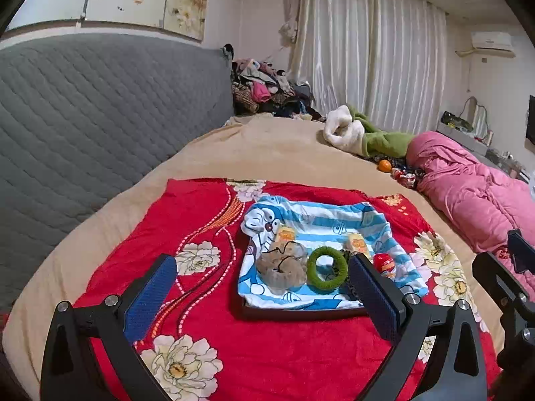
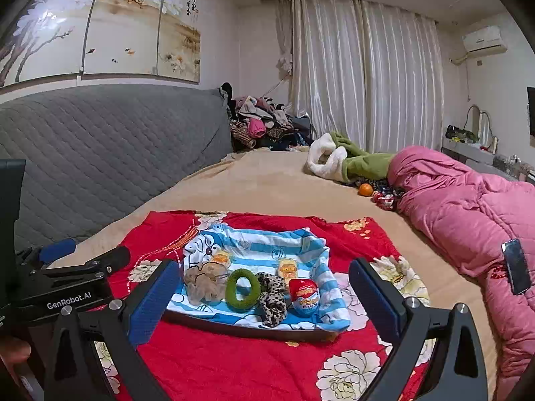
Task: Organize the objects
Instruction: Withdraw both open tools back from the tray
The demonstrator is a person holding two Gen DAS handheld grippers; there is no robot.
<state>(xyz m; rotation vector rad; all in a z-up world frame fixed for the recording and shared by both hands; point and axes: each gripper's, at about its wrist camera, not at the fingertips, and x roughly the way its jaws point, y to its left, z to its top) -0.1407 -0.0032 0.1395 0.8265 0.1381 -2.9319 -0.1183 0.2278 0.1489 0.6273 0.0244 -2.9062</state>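
Note:
A dark tray lined with a blue-and-white striped cartoon cloth sits on a red floral cloth on the bed. In it lie a beige scrunchie, a green scrunchie, a leopard scrunchie, a red-and-blue toy egg and two yellow packets. My left gripper is open and empty in front of the tray. My right gripper is open and empty, also in front of it.
The red floral cloth lies on a beige bedspread. A pink quilt lies at the right. A white-and-green garment, an orange and a grey headboard are farther back.

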